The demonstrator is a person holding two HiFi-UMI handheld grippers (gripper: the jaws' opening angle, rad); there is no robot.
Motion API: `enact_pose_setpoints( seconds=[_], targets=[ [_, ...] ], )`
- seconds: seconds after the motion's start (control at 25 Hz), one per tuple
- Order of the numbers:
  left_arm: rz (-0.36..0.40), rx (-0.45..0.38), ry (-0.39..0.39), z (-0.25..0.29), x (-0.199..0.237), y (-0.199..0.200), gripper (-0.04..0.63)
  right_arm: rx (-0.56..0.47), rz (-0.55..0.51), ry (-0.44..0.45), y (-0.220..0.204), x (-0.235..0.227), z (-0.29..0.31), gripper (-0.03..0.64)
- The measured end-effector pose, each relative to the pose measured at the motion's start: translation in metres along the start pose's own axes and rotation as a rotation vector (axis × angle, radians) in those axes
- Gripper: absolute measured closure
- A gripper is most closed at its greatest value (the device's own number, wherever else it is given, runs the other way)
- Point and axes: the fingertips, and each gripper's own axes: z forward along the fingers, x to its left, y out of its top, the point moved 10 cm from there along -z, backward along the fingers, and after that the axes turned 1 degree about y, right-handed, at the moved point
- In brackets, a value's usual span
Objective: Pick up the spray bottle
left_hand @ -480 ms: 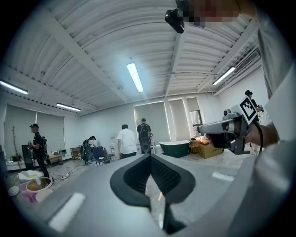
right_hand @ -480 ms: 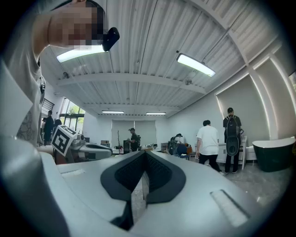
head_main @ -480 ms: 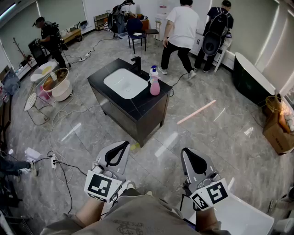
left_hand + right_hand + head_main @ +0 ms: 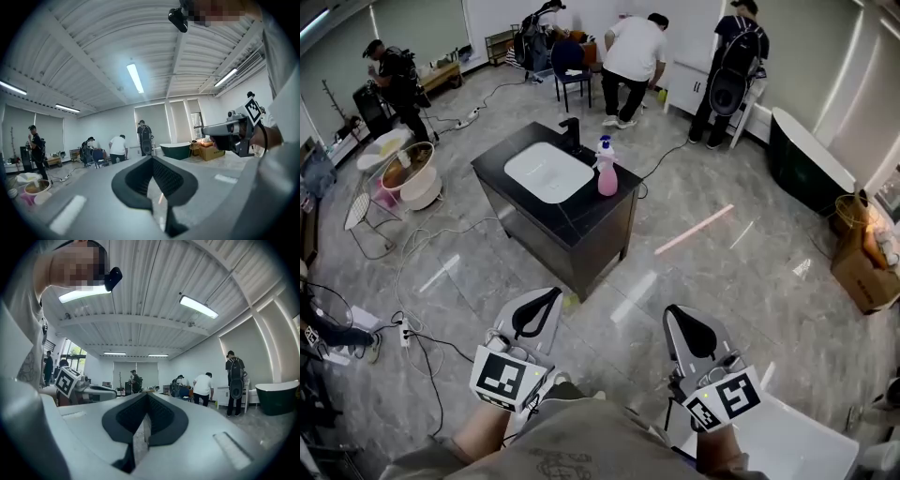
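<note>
The spray bottle [image 4: 607,169], pink with a white and blue trigger head, stands upright on the black vanity counter [image 4: 581,217], just right of the white sink basin [image 4: 547,172] and near the black faucet [image 4: 573,134]. Both grippers are held low and close to my body, far short of the vanity. My left gripper [image 4: 551,294] [image 4: 151,158] has its jaws together with nothing between them. My right gripper [image 4: 676,312] [image 4: 146,394] is also shut and holds nothing. The bottle does not show in either gripper view.
Cables and a power strip [image 4: 405,328] trail across the floor at left. Basins on a stand [image 4: 411,173] sit at far left. A dark bathtub [image 4: 806,159] and a cardboard box [image 4: 862,267] are at right, a white tub [image 4: 802,441] by my right foot. Several people [image 4: 630,56] stand at the back.
The head view has shifted slightly, so the vanity sits a little higher and more to the left. The person in the white shirt has walked farther toward the back wall. Both grippers are unchanged.
</note>
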Motion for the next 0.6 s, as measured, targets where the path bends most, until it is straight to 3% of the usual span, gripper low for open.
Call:
enact_pose_setpoints(
  seconds=[0.16, 0.32, 0.4, 0.44, 0.6],
  targets=[
    [-0.001, 0.041, 0.004, -0.002, -0.006, 0.006, 0.595, -0.006, -0.007, -0.008, -0.001, -0.002, -0.011, 0.588],
    [0.023, -0.026, -0.001, 0.003, -0.002, 0.007, 0.595, -0.043, 0.003, -0.066, 0.000, -0.007, -0.017, 0.583],
    [0.033, -0.037, 0.002, 0.006, 0.003, 0.012, 0.595, -0.069, 0.017, -0.083, 0.002, -0.009, -0.017, 0.419],
    [0.034, -0.037, 0.005, 0.008, 0.005, 0.012, 0.595, -0.077, 0.019, -0.091, 0.002, -0.011, -0.016, 0.381],
    [0.025, -0.031, 0.003, 0.020, 0.012, 0.008, 0.595, -0.073, 0.021, -0.116, 0.001, -0.022, -0.009, 0.373]
  ],
)
